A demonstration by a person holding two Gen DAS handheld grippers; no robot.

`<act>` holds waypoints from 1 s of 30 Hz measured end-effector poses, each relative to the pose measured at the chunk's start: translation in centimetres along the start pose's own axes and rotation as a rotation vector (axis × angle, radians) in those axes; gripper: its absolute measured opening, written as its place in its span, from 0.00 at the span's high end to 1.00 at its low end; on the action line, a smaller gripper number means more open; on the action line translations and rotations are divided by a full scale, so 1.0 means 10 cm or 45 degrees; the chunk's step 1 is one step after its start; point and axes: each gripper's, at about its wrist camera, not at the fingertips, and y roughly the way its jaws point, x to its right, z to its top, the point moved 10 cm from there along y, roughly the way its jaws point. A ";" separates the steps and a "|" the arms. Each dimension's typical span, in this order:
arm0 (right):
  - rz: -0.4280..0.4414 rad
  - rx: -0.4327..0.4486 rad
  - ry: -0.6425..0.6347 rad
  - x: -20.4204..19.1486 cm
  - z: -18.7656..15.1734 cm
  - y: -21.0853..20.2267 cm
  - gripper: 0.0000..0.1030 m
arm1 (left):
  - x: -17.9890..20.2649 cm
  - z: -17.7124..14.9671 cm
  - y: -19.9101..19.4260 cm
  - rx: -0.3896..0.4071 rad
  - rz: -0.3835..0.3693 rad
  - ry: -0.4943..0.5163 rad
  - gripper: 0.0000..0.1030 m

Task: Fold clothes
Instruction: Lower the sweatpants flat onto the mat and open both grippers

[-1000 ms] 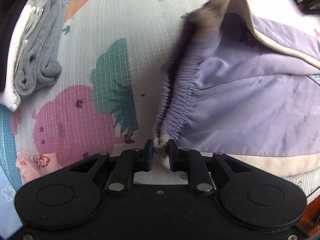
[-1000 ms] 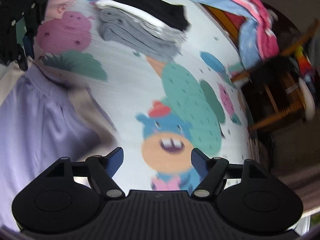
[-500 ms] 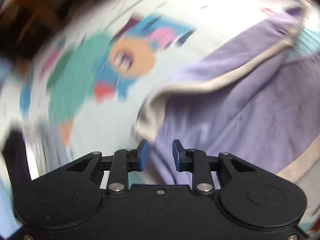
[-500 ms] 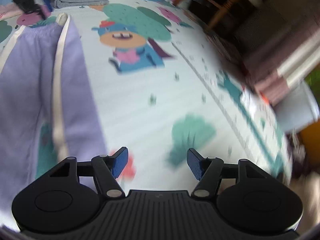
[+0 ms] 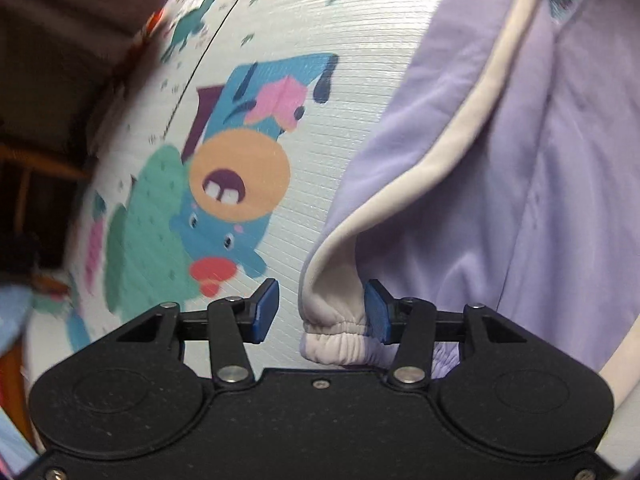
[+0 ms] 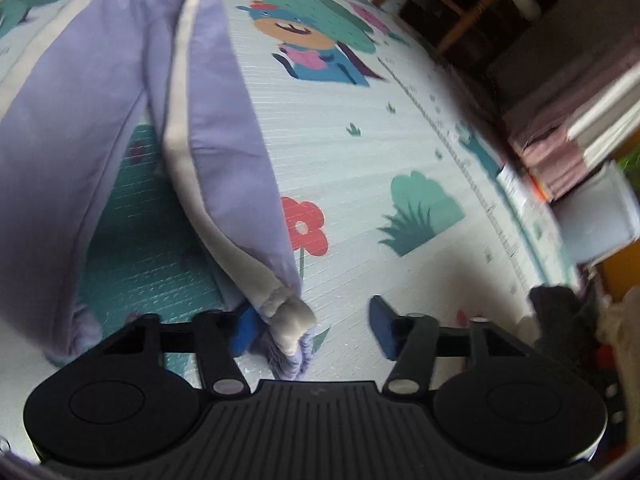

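Lilac trousers [image 6: 80,128] spread on the play mat [image 6: 360,168]. Left gripper [image 5: 320,312] opening, waistband between its parted fingers; right gripper [image 6: 312,328] closing around a leg cuff [image 6: 288,320], not yet clamped.

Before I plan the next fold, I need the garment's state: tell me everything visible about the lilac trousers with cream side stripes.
The lilac trousers with cream side stripes look like soft fleece and lie spread on the cartoon-printed play mat, legs parted, with elastic gathered cuffs. One gathered end sits between the opening left gripper, against one pad only. A cuff lies inside the closing right gripper, not yet pinched.
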 end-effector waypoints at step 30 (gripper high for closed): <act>0.421 -0.044 1.352 0.09 -0.70 -0.09 0.43 | -0.49 -0.48 -0.07 0.044 -0.218 -1.156 0.51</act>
